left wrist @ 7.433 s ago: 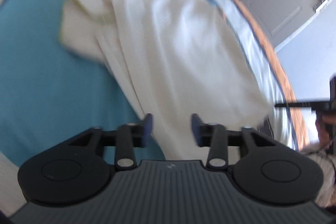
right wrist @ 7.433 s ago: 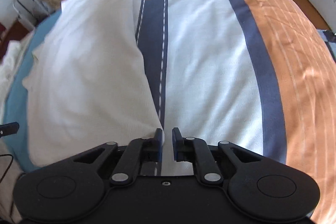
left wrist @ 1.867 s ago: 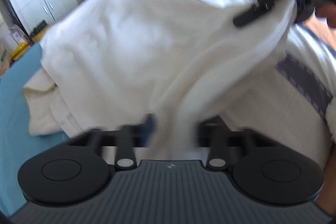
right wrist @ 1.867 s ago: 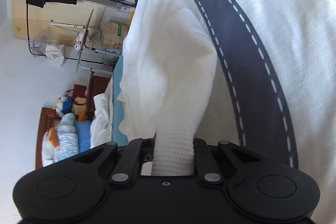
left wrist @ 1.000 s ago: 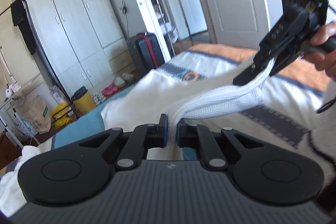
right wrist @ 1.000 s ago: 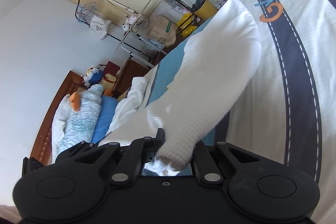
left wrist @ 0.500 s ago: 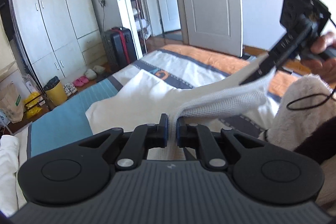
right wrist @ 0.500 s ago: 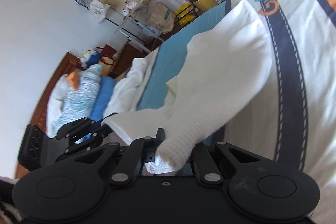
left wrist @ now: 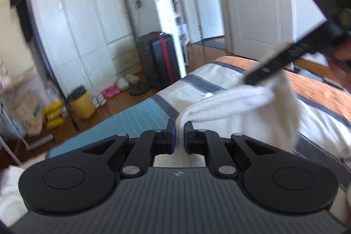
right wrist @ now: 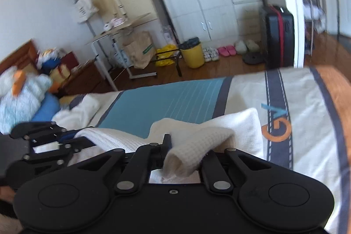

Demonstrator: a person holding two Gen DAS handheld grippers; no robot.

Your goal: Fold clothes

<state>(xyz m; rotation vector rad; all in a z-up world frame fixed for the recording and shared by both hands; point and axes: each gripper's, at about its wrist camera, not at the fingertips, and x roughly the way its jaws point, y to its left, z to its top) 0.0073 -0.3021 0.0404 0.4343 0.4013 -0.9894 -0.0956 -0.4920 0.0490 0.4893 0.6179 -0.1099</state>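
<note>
A white waffle-knit garment (left wrist: 239, 102) is stretched in the air between my two grippers, above the striped bed cover (left wrist: 140, 117). My left gripper (left wrist: 179, 134) is shut on one edge of it. In the left wrist view the right gripper (left wrist: 261, 77) pinches the other end at the upper right, with cloth hanging below it. In the right wrist view my right gripper (right wrist: 186, 147) is shut on a bunched fold of the garment (right wrist: 197, 139). There the left gripper (right wrist: 43, 142) shows at the far left, with cloth running to it.
White wardrobes (left wrist: 83, 21), a dark suitcase (left wrist: 160, 56), a yellow bin (right wrist: 194, 54) and shoes (right wrist: 226, 50) line the far wall. A door (left wrist: 256, 12) stands at the right. A plush toy (right wrist: 19, 91) and another white heap (right wrist: 81, 109) lie toward the bed's head.
Both hands have swung sideways over the bed with the garment still gripped. The right wrist has rolled toward level. The garment's body has come off its spread place and hangs closer under the grippers.
</note>
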